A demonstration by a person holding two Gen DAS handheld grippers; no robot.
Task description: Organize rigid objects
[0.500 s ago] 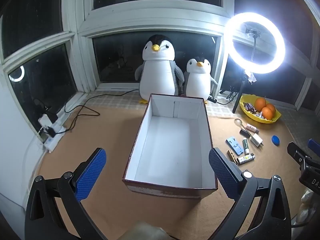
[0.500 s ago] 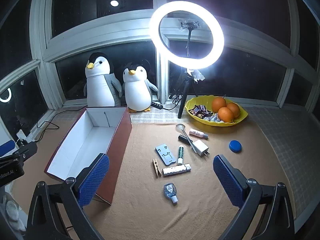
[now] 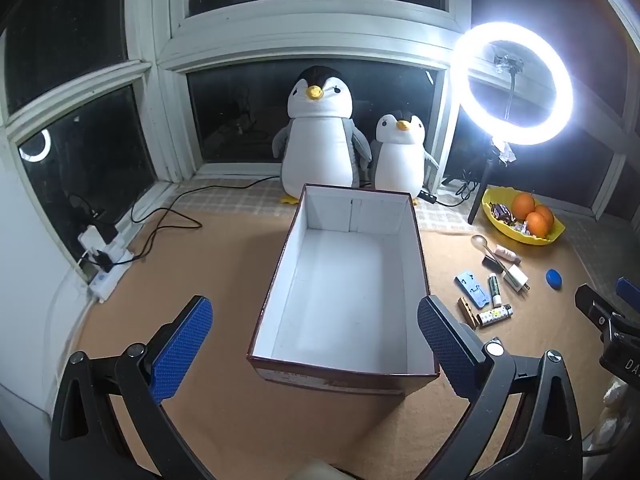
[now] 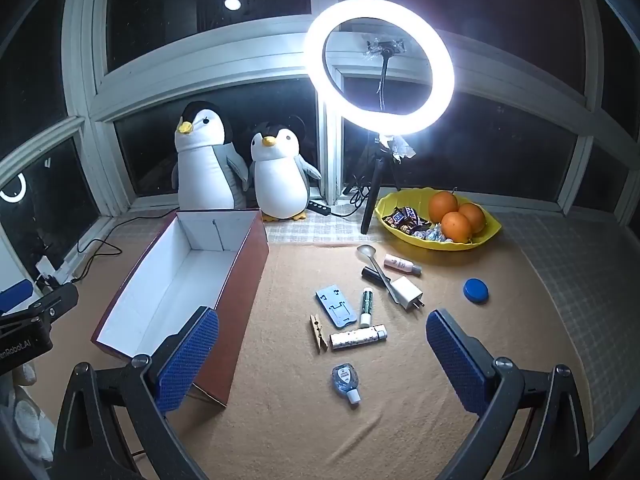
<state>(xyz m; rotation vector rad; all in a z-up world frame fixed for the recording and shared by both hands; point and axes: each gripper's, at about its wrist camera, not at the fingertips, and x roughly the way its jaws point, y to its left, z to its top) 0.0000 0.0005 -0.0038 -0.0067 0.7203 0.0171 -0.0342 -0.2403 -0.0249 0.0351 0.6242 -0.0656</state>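
Note:
An empty brown box point(image 3: 348, 276) point(image 4: 240, 280) with a white inside stands on the tan mat. Right of it lie small items: a blue phone stand point(image 4: 335, 306), a wooden clothespin point(image 4: 318, 333), a lighter point(image 4: 357, 337), a small clear blue bottle point(image 4: 346, 382), a lip balm tube point(image 4: 366, 306), a white charger point(image 4: 408, 293), a spoon point(image 4: 374, 264), a pink bottle point(image 4: 401, 264) and a blue cap point(image 4: 476, 290). My left gripper point(image 3: 312, 338) hangs open just before the box's near end. My right gripper point(image 4: 322, 354) hangs open above the bottle and lighter, holding nothing.
Two plush penguins point(image 3: 320, 136) point(image 4: 280, 172) stand at the window behind the box. A ring light point(image 4: 378, 66) on a tripod and a yellow bowl point(image 4: 440, 220) of oranges and sweets sit at the back right. A power strip point(image 3: 108, 268) and cables lie at the left.

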